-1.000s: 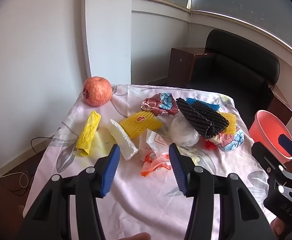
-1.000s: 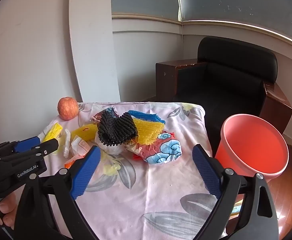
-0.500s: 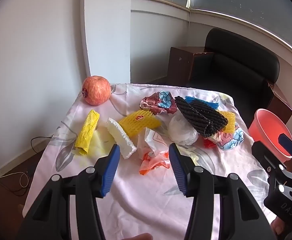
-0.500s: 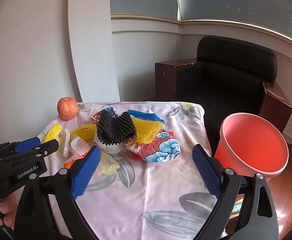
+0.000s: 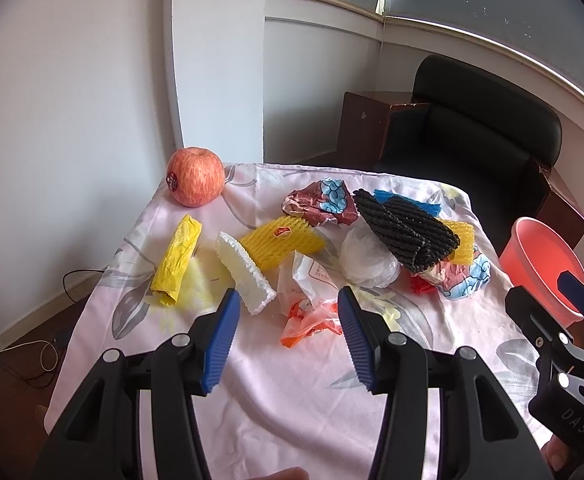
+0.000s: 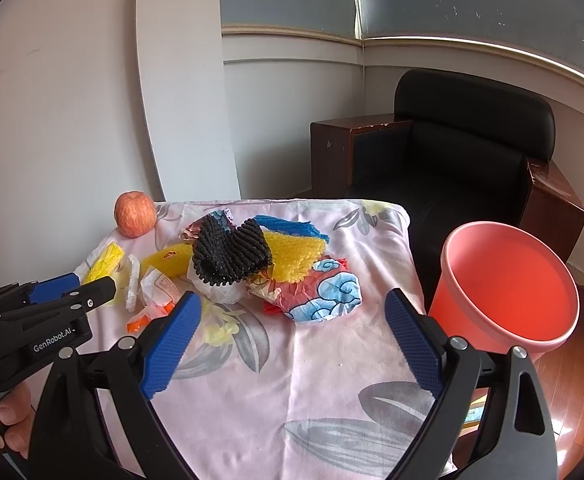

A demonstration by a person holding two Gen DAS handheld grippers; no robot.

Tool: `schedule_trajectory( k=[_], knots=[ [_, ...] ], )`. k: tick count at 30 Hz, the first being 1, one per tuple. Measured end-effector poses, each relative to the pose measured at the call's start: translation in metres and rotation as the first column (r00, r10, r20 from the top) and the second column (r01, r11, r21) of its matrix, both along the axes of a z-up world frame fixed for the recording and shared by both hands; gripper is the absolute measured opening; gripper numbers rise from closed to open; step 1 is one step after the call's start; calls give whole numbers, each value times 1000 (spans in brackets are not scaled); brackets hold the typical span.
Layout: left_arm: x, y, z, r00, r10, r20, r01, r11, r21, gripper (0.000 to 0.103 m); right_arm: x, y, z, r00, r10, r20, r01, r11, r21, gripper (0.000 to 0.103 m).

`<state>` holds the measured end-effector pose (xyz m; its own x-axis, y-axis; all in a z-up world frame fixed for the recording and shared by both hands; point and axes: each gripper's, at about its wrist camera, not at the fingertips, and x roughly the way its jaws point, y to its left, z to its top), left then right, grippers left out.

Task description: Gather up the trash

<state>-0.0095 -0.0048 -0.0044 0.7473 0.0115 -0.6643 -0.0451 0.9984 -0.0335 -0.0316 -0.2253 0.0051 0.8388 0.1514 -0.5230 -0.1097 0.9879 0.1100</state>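
Since the earlier frames both grippers have barely shifted; the litter sits marginally lower in the left wrist view, and nothing on the worktop has been displaced.

The worktop [image 5: 300,392] is covered by a pale pink floral cloth. Litter lies in a loose cluster across its far half:
- a black foam net sleeve [image 5: 406,232], ribbed and folded, long axis running from far-left to near-right, resting on a crumpled translucent white bag [image 5: 366,258];
- a yellow foam net [image 5: 281,242], wedge-shaped, with a white foam net strip [image 5: 245,272] just beside it, pointing toward the left gripper;
- a yellow wrapper [image 5: 175,258], rolled into a tube, long axis roughly front to back;
- a crumpled orange-and-white plastic wrapper [image 5: 310,312], nearest the left gripper;
- a red foil wrapper with blue cloud print [image 6: 320,294], crinkled, at the near-right of the pile. A second similar wrapper appears behind the black sleeve, though it may be part of the same material.

A smooth red apple [image 5: 195,182] stands at the far-left corner, apart from the litter. A round salmon plastic bucket [image 6: 508,280] stands beside the worktop's right edge.

The left gripper [image 5: 285,340] hovers level above the near cloth, jaws moderately apart, holding nothing. The right gripper [image 6: 292,344] is spread wide and empty, aimed at the cloud-print wrapper.
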Motion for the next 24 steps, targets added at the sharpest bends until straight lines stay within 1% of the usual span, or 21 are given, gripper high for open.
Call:
schedule_trajectory(
  k=[3,24],
  knots=[
    [7,4,-1,1000,-5,-6,5,1000,-5,50,-1,0,-2,1000,1,-2,-1,1000,-1,93],
    [7,7,-3,1000,6,-10,-6,1000,-1,50,0,2,-2,1000,3,-14,-3,1000,5,93]
  ],
)
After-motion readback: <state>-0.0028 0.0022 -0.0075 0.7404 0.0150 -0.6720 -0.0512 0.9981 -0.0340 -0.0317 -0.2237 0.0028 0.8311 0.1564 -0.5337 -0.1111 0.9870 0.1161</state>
